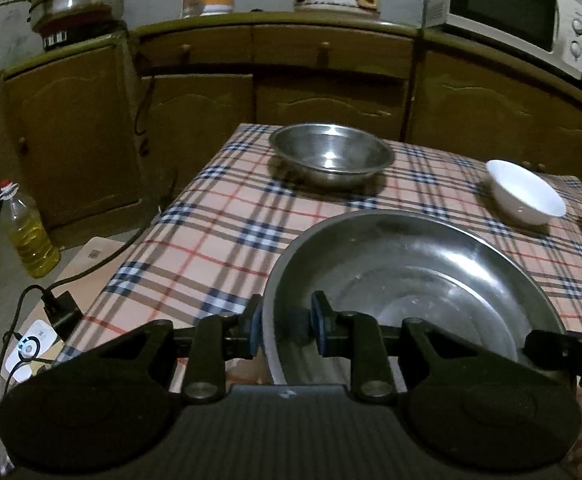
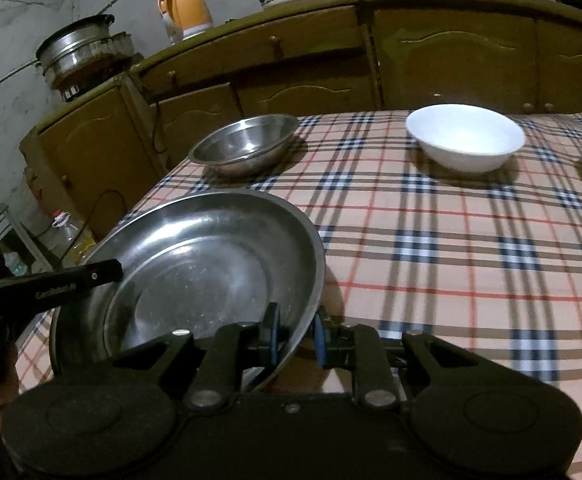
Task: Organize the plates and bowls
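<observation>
Left wrist view shows the table (image 1: 219,216), above whose near edge the big steel plate (image 1: 411,276) hangs by thin rim grips, left gripper (image 1: 285,330) and right gripper (image 2: 297,338) jaws both clamped, so uneven carrying could twist it free onto the smaller steel bowl (image 1: 331,156).

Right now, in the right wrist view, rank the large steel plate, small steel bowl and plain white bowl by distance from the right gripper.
1. Large steel plate: rim between the right gripper pads, left.
2. Small steel bowl: far left table edge.
3. Plain white bowl: far side, right; close to the steel bowl's distance, so not firm.
</observation>
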The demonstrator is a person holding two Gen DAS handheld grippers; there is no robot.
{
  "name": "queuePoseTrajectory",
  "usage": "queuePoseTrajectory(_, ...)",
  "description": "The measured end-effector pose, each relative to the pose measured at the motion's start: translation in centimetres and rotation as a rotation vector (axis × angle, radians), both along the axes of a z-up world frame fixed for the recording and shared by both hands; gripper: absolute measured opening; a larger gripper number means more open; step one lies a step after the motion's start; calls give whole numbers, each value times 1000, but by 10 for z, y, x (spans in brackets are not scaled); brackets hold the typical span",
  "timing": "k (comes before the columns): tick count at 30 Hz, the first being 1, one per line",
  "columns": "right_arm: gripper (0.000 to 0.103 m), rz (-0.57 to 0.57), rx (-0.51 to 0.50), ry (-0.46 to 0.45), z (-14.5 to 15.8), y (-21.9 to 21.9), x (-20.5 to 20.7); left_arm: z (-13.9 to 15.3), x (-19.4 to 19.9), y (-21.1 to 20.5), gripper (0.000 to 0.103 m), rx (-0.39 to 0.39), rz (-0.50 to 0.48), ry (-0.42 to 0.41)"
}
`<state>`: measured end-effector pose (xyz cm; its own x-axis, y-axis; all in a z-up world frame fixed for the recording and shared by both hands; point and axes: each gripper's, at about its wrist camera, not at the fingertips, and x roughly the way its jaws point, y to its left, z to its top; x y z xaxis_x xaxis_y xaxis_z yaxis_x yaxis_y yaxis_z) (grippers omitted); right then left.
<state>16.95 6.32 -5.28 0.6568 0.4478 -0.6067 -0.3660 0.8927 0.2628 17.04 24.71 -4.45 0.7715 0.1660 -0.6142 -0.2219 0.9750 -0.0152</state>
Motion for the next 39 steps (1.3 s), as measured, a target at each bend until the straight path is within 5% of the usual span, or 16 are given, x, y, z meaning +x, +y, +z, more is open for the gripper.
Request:
queuePoseTrajectory(23,26,-123,-23,8,-32,13,12,-31,42,11,27,-18,-75,20)
queuePoseTrajectory(32,57,-138,-58,-61,-21,11,9,-31,42,11,31,1,-66,20)
queuePoseTrajectory(39,71,-79,-15,-124,13,2,33,-9,42,29,63,-39,5,-45)
